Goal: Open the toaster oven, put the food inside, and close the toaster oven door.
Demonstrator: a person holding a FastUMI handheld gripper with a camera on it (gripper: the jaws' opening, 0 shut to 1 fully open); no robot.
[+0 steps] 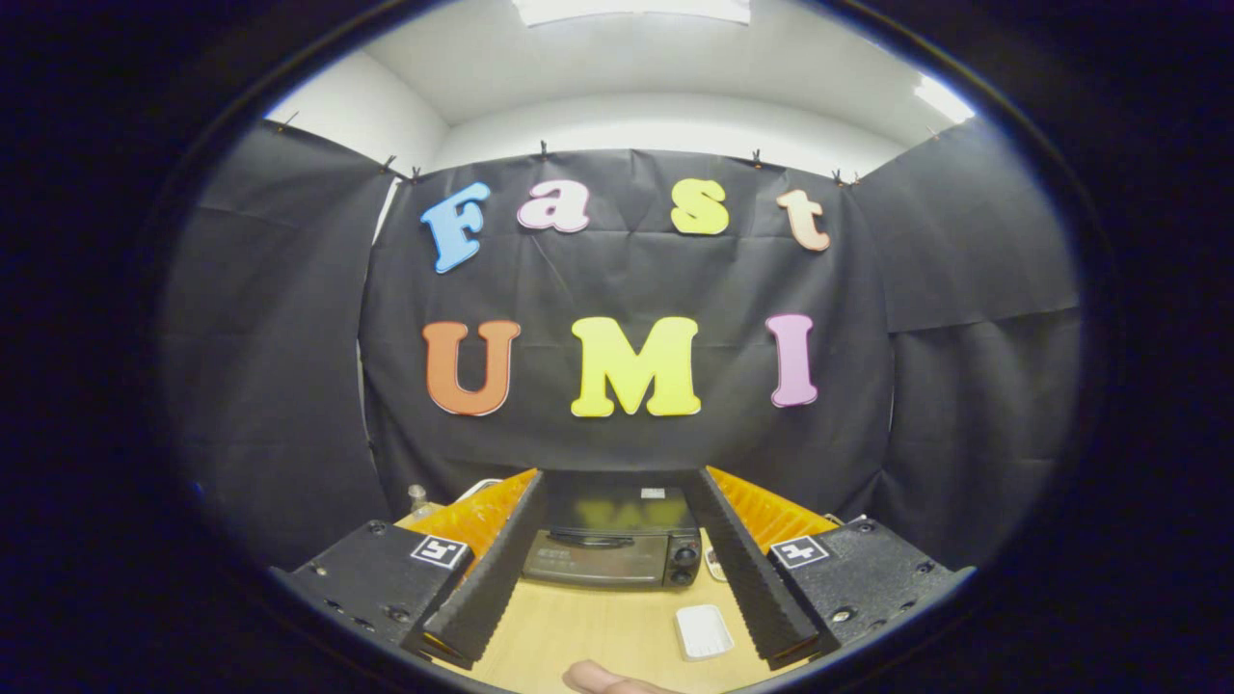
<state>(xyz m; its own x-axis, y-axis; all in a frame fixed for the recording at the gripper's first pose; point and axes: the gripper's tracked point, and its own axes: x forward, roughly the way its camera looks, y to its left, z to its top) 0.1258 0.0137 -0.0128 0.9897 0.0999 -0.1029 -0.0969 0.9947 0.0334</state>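
- Fingers (pixel 617 559) stand spread wide, released, holding nothing.
- Toaster oven (pixel 612 545) sits on the wooden counter (pixel 588 631) at 12 o'clock, ahead between the fingers: dark, door shut, handle across its glass front, two knobs at its right.
- Small white tray (pixel 703 631) lies at 4 o'clock from the oven.
- Pale rounded piece (pixel 603 680) lies nearest, at 6 o'clock.

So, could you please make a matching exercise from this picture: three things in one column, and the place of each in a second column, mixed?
Things:
1. toaster oven
2. white dish
3. gripper

Places:
A. on the wooden table, near one finger
B. open, its fingers wide apart, holding nothing
C. at the table's far side, door closed, seen between the fingers

Pairs: 1-C, 2-A, 3-B
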